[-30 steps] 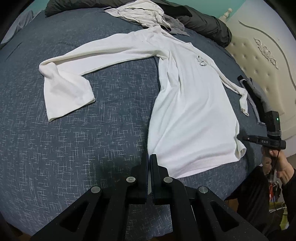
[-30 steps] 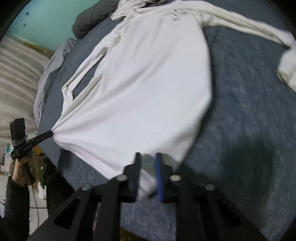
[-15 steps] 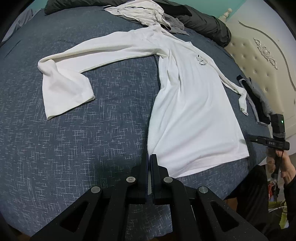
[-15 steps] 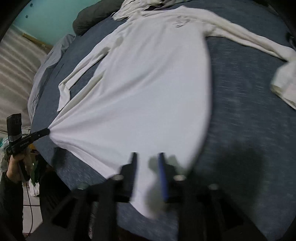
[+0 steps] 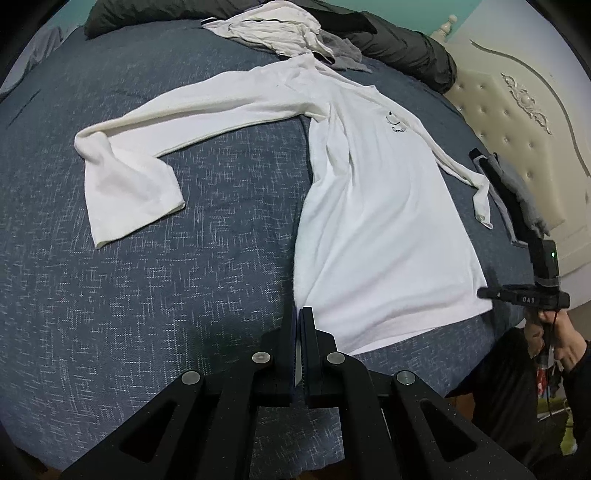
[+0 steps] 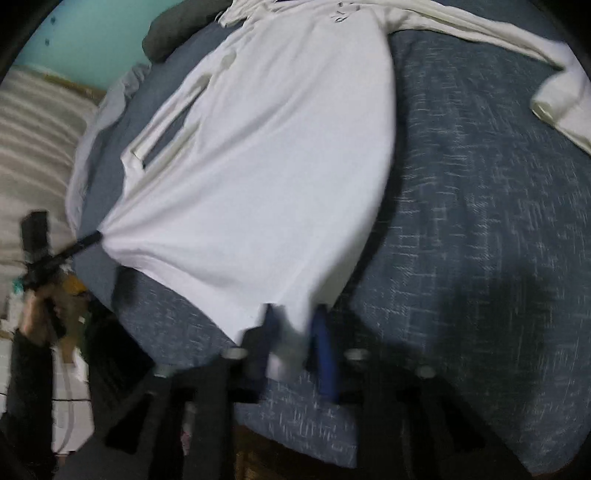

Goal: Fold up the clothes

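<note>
A white long-sleeved shirt (image 5: 369, 221) lies flat, front up, on the blue-grey bed cover (image 5: 147, 314). Its left sleeve stretches out with the cuff end folded back (image 5: 125, 192). My left gripper (image 5: 298, 317) is shut on the near hem corner. My right gripper (image 5: 484, 292), held by a hand (image 5: 550, 332), grips the other hem corner. In the blurred right wrist view the shirt (image 6: 277, 147) runs into my right gripper (image 6: 295, 332), cloth between its blue pads. The left gripper (image 6: 94, 238) pulls the far corner taut.
A pile of light clothes (image 5: 273, 33) and a dark duvet (image 5: 399, 44) lie at the far end of the bed. A dark garment (image 5: 509, 192) lies by the padded headboard (image 5: 517, 110). The bed edge runs just below both grippers.
The right gripper has drawn its hem corner outward. The rumpled corner is now flat and the hem is stretched straight between the two grippers. The left gripper has barely moved.
</note>
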`<state>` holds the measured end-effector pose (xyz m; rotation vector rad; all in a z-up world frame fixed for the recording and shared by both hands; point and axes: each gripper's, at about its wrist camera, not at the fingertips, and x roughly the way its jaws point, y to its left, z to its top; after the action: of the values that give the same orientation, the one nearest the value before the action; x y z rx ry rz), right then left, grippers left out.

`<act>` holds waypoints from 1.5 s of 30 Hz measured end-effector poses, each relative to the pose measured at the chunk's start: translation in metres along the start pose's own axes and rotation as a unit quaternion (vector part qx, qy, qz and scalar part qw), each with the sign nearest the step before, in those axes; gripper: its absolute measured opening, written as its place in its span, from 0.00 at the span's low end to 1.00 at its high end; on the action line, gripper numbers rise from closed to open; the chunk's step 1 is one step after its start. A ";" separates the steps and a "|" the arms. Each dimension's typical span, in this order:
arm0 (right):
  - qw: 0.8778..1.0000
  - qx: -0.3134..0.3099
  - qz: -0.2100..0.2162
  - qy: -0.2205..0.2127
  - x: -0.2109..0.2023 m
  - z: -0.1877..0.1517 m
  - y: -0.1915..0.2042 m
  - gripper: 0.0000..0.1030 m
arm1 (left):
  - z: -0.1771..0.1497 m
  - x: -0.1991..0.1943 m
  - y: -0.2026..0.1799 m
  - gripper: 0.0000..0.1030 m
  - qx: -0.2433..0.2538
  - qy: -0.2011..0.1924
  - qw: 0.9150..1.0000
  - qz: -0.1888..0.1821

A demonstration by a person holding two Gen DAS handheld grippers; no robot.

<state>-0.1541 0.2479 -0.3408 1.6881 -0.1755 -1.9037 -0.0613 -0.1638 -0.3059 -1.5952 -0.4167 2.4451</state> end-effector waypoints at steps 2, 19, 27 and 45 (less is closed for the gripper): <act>1.000 -0.001 -0.005 -0.015 -0.003 0.005 0.008 0.03 | 0.001 -0.004 0.000 0.02 0.001 -0.004 1.000 -0.001; 0.997 -0.074 -0.007 0.014 0.037 0.062 0.107 0.05 | 0.003 -0.013 0.004 0.02 -0.008 -0.016 1.000 -0.007; 0.995 -0.008 0.000 -0.098 -0.034 0.045 0.052 0.32 | 0.003 -0.004 0.014 0.02 -0.017 -0.010 1.000 -0.008; 0.999 0.028 0.009 0.023 0.059 0.018 0.064 0.32 | 0.004 -0.002 0.005 0.02 -0.010 -0.007 1.000 -0.003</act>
<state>-0.1520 0.1610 -0.3593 1.7600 -0.2263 -1.8611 -0.0637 -0.1698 -0.3043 -1.5832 -0.4479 2.4560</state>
